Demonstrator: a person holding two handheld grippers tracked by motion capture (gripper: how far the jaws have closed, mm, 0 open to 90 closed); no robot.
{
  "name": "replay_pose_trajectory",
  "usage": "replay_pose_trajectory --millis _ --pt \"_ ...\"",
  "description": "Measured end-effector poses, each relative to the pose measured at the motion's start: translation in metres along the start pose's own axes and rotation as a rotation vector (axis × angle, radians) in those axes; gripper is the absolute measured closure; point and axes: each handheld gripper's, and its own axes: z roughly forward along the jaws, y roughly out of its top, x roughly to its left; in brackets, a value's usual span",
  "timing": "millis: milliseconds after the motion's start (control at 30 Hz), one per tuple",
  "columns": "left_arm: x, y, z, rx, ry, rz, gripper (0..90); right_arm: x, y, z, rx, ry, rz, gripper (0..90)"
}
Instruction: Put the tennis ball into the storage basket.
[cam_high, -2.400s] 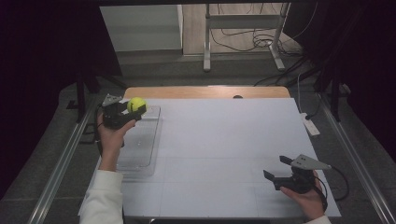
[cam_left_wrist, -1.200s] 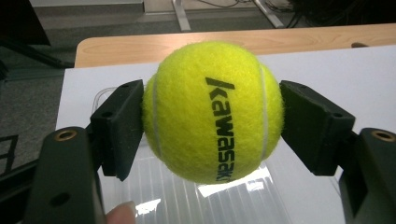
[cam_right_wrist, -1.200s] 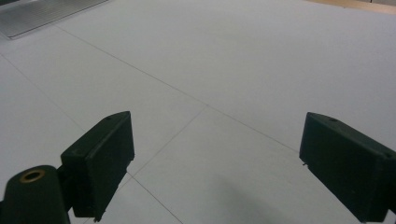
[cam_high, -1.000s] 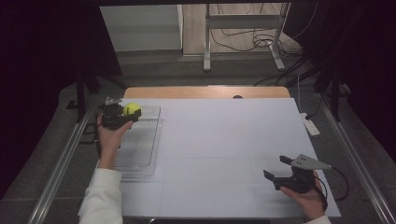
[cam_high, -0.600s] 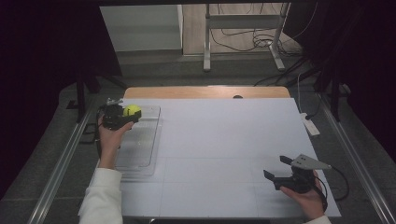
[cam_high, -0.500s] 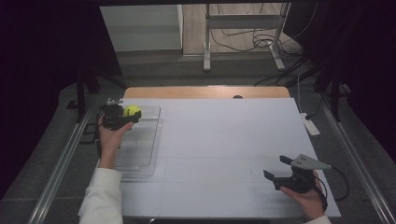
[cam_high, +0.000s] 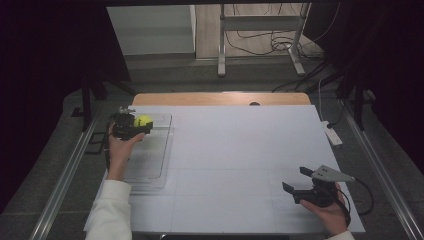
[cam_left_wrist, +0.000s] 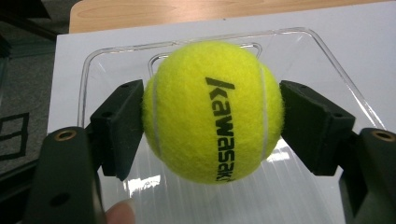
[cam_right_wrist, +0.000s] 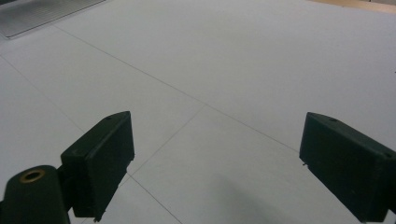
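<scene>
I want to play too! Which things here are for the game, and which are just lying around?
In use:
ball, squeezed in the left claw
clear tray under it
right claw, open, waiting over the table

Lying about:
white power strip
floor cables
metal stand

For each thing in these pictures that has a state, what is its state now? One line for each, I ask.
Left tool: shut on the tennis ball.
Tennis ball: gripped on both sides, over the clear tray.
Clear tray: lies flat on the white table, nothing resting inside.
Right tool: open, holding nothing, over the table.
</scene>
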Motion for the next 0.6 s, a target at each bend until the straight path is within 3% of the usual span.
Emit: replay_pose_trajectory --millis 367,600 --pt "0.001 -0.003 0.010 0.034 0.025 0.008 27.0 0.000 0.000 0.001 0.004 -0.001 -0.001 10.4" --pt "-0.002 -0.004 0.015 0.054 0.045 0.036 27.0 0.000 -0.001 0.001 0.006 -0.002 0.002 10.4"
